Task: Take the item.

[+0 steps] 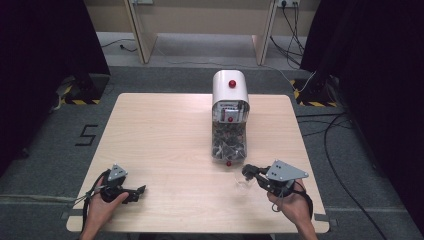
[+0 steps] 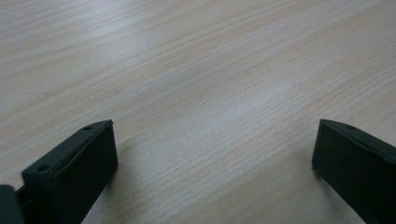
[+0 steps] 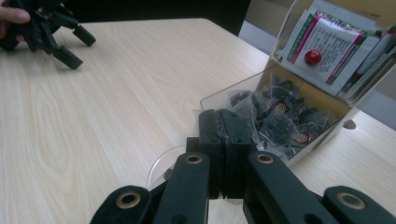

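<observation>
At lower right of the high view, a person's right gripper [image 1: 248,172] holds a small clear cup [image 1: 243,183] by its rim, just in front of the open drawer of a white tea-bag dispenser [image 1: 230,90] standing at the centre-right of the wooden table [image 1: 165,135]. In the right gripper view the jaws sit pressed together in the lower middle of the frame, pinching the cup's [image 3: 161,170] transparent wall between them, with the rim curving out to their left. Directly beyond, at centre right of that frame, the drawer [image 3: 280,119] lies pulled open and packed with dark sachets [image 3: 275,116]; printed packets [image 3: 327,44] and a red knob [image 3: 312,57] show in the compartment above. At lower left of the high view the left gripper [image 1: 137,192] rests low over bare tabletop, well apart from the dispenser; its own camera shows both jaws spread wide at the frame's bottom corners with nothing but wood grain between them. The step in hand appears to be positioning the cup beside the drawer, ready to receive a sachet. The next move likely calls for the free left gripper to cross the table toward the drawer, close on a single sachet without dragging out its neighbours, and lower it into the cup while the right hand keeps the thin rim steady and upright.
</observation>
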